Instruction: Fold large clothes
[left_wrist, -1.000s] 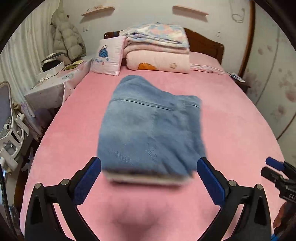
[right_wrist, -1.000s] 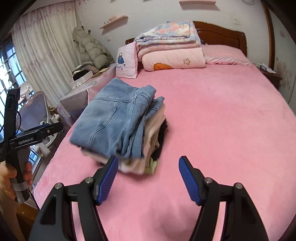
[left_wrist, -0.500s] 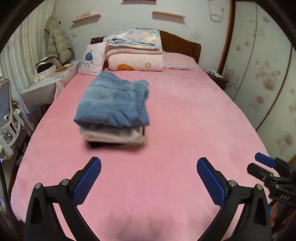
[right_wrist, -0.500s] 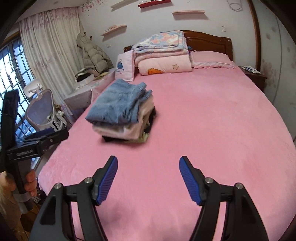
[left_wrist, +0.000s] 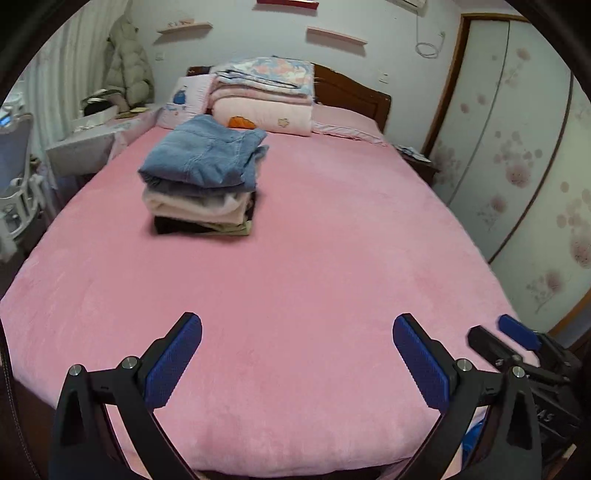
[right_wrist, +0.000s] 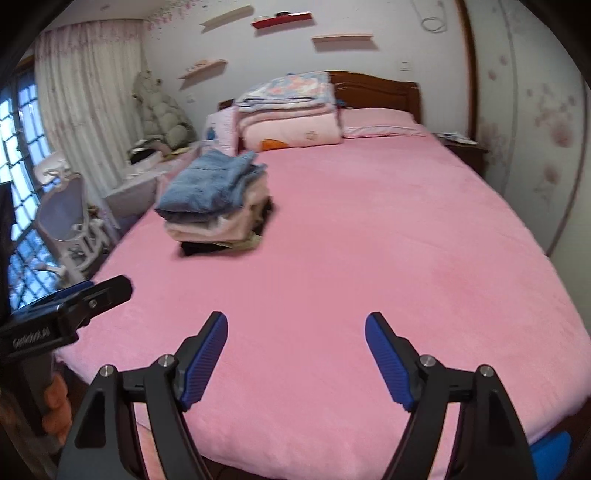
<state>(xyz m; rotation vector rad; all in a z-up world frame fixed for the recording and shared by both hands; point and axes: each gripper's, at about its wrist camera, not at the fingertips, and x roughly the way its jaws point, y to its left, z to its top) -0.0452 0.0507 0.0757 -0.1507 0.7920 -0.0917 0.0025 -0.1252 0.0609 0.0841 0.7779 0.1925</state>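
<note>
A pink bed (left_wrist: 314, 266) fills both wrist views, and on it sits a stack of folded clothes (left_wrist: 201, 184), the landmark for everything else. A folded pair of blue jeans (left_wrist: 203, 153) lies on top of the stack, above cream layers and a dark garment at the bottom. The left gripper (left_wrist: 297, 352) hovers over the foot end of the bed, well apart from the stack, its blue-padded jaws spread wide and holding nothing; the stack lies far ahead of the jaws and toward their left side. The right gripper (right_wrist: 295, 345) is also well short of the stack, jaws spread and empty, with the stack (right_wrist: 218, 205) ahead and to the left. Beyond the stack, against the wooden headboard (left_wrist: 351, 94), rest folded quilts (left_wrist: 266, 96) and a pink pillow (left_wrist: 186, 99). To the left of the stack, off the bed, stands a white worktop (left_wrist: 88, 142) with a pale puffer coat (left_wrist: 127, 66) hanging behind it
</note>
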